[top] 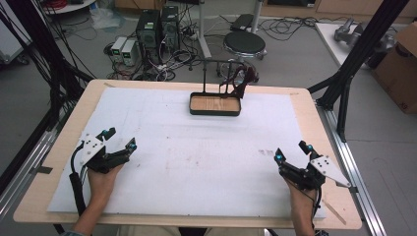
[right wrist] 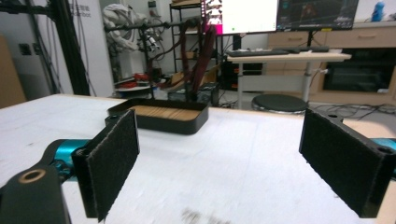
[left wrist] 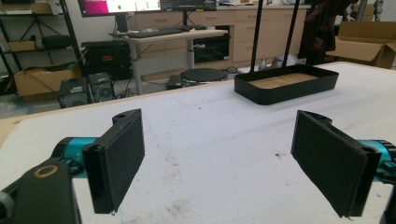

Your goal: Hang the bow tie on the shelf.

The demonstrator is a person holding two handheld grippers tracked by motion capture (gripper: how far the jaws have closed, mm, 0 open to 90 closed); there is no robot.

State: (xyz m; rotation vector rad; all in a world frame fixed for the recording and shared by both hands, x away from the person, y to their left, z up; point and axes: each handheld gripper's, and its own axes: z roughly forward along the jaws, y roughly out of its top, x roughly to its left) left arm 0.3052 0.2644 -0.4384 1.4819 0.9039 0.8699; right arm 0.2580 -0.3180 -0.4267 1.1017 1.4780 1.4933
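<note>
A black tray with a wooden floor (top: 215, 104) stands at the far middle of the white table cover, with a thin black stand (top: 216, 69) rising from it and dark reddish straps (top: 241, 78) hanging on the stand. My left gripper (top: 119, 138) rests at the near left, open, nothing between its pads. My right gripper (top: 292, 151) rests at the near right, also open and empty. In the left gripper view the tray (left wrist: 287, 84) lies ahead to the right beyond the left gripper (left wrist: 217, 163). The right gripper view has the tray (right wrist: 161, 115) ahead to the left of the right gripper (right wrist: 219, 163).
A white sheet (top: 196, 147) covers the wooden table (top: 54, 162), faintly stained near the middle. Black frame posts (top: 354, 54) stand at the far right corner. A round stool (top: 244, 44), computers (top: 157, 27) and cables sit on the floor beyond the far edge.
</note>
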